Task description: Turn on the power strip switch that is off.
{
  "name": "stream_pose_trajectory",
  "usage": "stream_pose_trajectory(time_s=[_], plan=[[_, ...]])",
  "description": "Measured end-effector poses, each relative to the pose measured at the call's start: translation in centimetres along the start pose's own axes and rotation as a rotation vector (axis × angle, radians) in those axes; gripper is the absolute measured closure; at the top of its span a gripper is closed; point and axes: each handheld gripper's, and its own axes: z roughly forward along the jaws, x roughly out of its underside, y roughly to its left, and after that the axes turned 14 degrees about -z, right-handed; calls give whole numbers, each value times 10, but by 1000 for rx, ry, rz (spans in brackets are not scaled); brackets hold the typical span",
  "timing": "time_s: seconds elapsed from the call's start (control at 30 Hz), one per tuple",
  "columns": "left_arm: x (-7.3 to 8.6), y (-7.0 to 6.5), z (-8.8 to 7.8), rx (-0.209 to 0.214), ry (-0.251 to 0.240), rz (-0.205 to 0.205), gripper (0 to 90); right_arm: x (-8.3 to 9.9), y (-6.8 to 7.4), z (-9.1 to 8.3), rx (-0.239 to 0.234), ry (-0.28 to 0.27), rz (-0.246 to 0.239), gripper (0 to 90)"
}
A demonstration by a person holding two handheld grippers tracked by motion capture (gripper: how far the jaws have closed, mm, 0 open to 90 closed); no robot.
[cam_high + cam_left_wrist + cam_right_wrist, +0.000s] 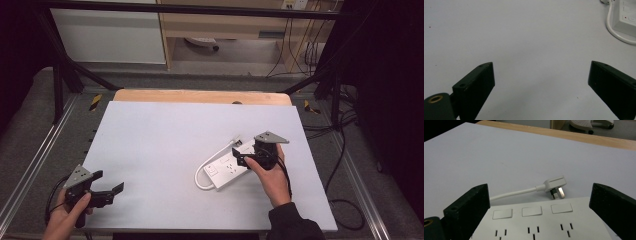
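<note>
So the white power strip [231, 166] is lying flat on the pale grey table [165, 150], toward the right side and a bit nearer the person's edge than the far one. It sits at an angle. Its white cord [200, 176] loops out of the near-left end and runs along the far side, and the plug [554, 185] rests on the table just past the strip, prongs showing.

The right hand [272, 175] comes in from the bottom with the forearm angled up and left, dark sleeve at the wrist, fingers wrapped around the handle. The right gripper [245, 156] hangs right over the strip's far-right end, pointed forward and slightly down. In the right gripper view its jaws stand wide apart on either side of the strip's top face, with the row of switches and sockets between them, and nothing is pinched, so it's let go.

The left hand [67, 212] is down at the near-left corner, well apart from the strip. The left gripper [110, 184] is held roughly level and aimed right, across the table. Its jaws are spread wide too, with just bare tabletop between them in the left gripper view and the strip's corner and cord off in the top right.
</note>
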Motion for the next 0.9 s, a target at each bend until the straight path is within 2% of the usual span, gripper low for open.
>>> stream_pose_trajectory(time_s=[0.3,0.43,0.6,0.9], plan=[[0,0,0,-1,-1,-1,70,-3,-1,-9,-3,1,1,38],[0,0,-1,1,-8,-3,70,-5,-2,-15,13,-24,24,45],[0,0,-1,0,-6,-2,70,-6,-4,-24,32,-47,26,50],[0,0,-1,-1,-1,-3,70,0,-10,-39,49,-44,-7,46]])
